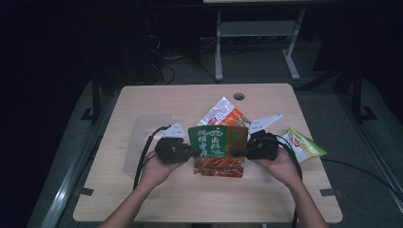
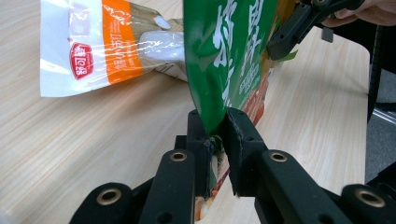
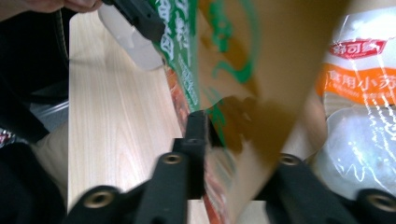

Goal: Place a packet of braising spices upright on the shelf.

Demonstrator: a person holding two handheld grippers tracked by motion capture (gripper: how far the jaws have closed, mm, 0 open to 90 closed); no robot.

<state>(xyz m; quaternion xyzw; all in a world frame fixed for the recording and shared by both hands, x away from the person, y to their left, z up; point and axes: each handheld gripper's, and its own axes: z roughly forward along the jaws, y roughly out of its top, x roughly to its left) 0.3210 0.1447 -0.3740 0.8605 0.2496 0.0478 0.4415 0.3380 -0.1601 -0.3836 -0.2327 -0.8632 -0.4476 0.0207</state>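
A green and orange seasoning pouch point(image 1: 218, 149) with white characters is held up off the wooden table point(image 1: 190, 199), stretched between both grippers. My left gripper point(image 1: 186, 151) is shut on the pouch's left edge; in the left gripper view the pouch point(image 2: 229, 56) rises from between the closed jaws of my left gripper point(image 2: 218, 140). My right gripper point(image 1: 243, 149) is shut on the pouch's right edge. In the right gripper view the pouch point(image 3: 261, 74) runs between the jaws of my right gripper point(image 3: 219, 135) and hides the right jaw tip.
A white and orange packet point(image 1: 223, 114) lies on the table behind the pouch, also the packet point(image 2: 107, 44) in the left gripper view. A green snack bag point(image 1: 304, 144) lies at the right. A clear plastic sheet point(image 1: 142, 137) lies at the left. A cable hole point(image 1: 239, 96) sits near the far edge.
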